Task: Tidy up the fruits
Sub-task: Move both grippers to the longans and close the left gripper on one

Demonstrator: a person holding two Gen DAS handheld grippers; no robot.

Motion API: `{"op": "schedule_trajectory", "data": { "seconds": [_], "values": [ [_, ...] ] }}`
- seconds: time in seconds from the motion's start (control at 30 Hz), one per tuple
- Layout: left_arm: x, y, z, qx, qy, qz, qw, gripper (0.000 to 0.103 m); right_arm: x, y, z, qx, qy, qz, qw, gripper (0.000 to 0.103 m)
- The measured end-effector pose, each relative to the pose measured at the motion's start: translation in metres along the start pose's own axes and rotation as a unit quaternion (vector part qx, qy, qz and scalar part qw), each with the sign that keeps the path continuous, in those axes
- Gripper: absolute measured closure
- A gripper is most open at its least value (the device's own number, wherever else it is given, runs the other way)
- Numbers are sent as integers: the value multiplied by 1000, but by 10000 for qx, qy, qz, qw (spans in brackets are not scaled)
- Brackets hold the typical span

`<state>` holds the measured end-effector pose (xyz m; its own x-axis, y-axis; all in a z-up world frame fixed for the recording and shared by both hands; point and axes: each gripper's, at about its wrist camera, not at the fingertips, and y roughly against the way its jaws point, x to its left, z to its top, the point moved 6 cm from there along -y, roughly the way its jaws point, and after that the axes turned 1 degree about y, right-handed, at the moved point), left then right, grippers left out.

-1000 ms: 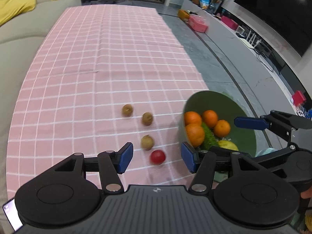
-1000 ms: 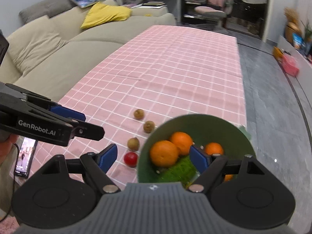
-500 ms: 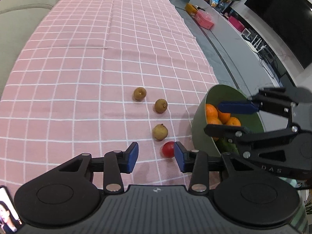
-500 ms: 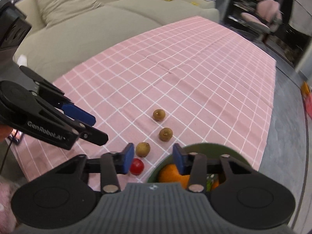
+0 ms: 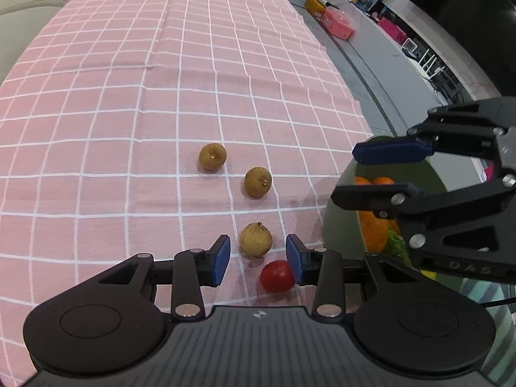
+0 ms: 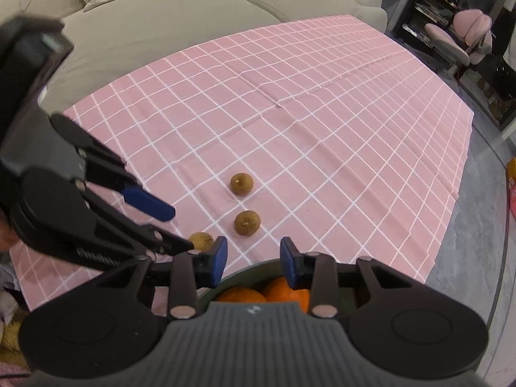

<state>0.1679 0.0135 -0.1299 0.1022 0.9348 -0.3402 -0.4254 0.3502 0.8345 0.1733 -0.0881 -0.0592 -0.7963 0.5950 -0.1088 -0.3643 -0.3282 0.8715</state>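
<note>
In the lower centre, the red fruit (image 5: pixel 276 275) lies just beside the right finger of the left hand-held gripper (image 5: pixel 258 259), whose jaws stand apart, grasping nothing.

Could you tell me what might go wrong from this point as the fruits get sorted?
1. The red fruit lies right by one pad of the left gripper, off centre, so closing could nudge it away.
2. The nearest brown fruit lies close ahead and might get knocked.
3. The right gripper, its jaws closing on nothing, hangs over the green bowl's rim and may bump it.
</note>
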Motion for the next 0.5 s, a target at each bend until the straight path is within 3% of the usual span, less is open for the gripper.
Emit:
{"op": "schedule_trajectory", "data": {
  "seconds": [0.27, 0.5],
  "values": [
    [-1, -20, 0, 141, -38, 148, 9998, 58, -11, -15, 3, 65, -155, 100, 9998, 70],
    [-2, -27, -1, 242, -43, 122, 9996, 72, -13, -28, 7, 135, -92, 173, 9997, 70]
  ]
}}
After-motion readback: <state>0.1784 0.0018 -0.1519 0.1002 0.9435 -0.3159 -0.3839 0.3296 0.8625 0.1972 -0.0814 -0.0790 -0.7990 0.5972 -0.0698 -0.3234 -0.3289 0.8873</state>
